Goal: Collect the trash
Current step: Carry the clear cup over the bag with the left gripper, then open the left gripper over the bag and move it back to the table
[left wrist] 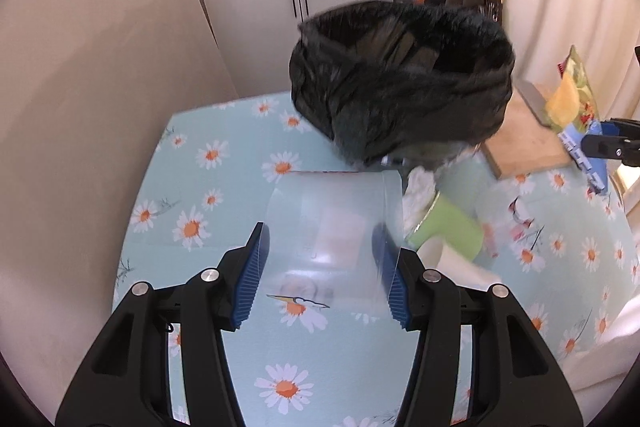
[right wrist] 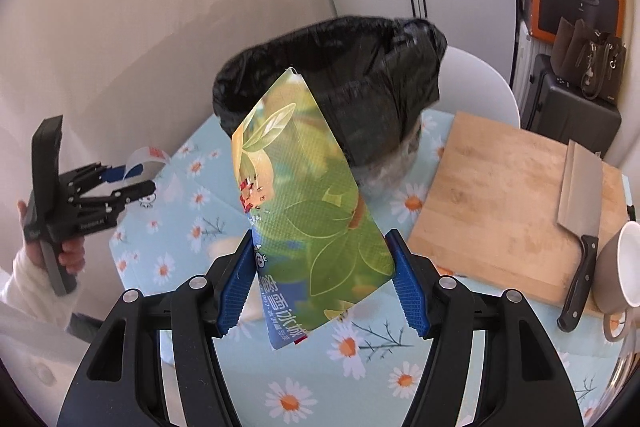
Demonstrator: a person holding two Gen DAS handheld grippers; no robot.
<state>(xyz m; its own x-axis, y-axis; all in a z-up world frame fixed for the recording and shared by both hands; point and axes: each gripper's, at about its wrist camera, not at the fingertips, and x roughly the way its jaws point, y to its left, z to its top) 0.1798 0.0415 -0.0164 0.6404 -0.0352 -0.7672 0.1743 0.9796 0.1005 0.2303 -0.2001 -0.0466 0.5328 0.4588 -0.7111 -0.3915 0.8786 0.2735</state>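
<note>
- Daisy-print tablecloth (left wrist: 208,187) covers table; white cabinets behind.
- Bin w/ black bag liner (left wrist: 400,79) stands mid-table, mouth open; contents not discernible.
- Green cup (left wrist: 448,227) on its side just beside bin, crumpled tissue (left wrist: 420,187) at its mouth.
- Left gripper (left wrist: 322,267): part open, pads clamped on clear plastic cup (left wrist: 336,211), near bin.
- Right gripper (right wrist: 324,279): about half open, gripping green drink carton (right wrist: 304,187), in front of bin.
- Cutting board (right wrist: 500,195) w/ cleaver (right wrist: 580,195) to bin's right.

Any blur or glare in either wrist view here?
Left wrist view: the clear plastic cup and black bin bag are motion-smeared. Right wrist view: the green packet is soft, the cutting board sharper; no strong glare.
</note>
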